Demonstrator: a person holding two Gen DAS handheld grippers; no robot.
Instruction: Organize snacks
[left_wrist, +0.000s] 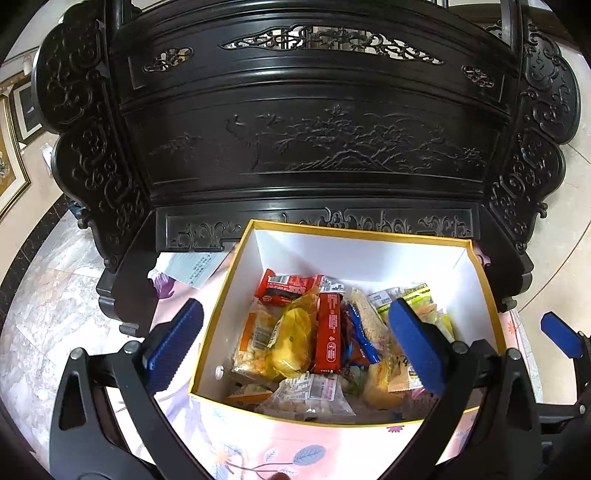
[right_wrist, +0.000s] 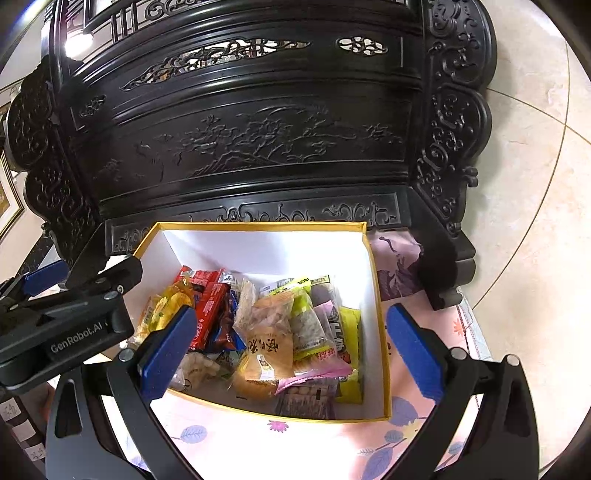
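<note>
Both grippers held over the filled snack box (left_wrist: 369, 236)

Left gripper (left_wrist: 295, 347) and right gripper (right_wrist: 291, 350) jaws are wide and empty; one packet should be singled out, approached from above, clear of the box wall.

box (left_wrist: 354, 254): matt white card inside, yellow paper-wrapped rim. Snack packets (left_wrist: 321, 332) inside it are showing glossy crinkled plastic film, some clear, some printed. Cloth (right_wrist: 229, 439) under the box is looking soft, matt, pink floral print. Carved cabinet (left_wrist: 295, 122) behind is showing dark lacquered wood, semi-gloss, deeply relieved. Left gripper (left_wrist: 295, 347) and right gripper (right_wrist: 291, 354): black matt plastic arms, ribbed blue rubbery pads (right_wrist: 166, 350). Floor (right_wrist: 535, 184) is gleaming, polished stone.
</note>
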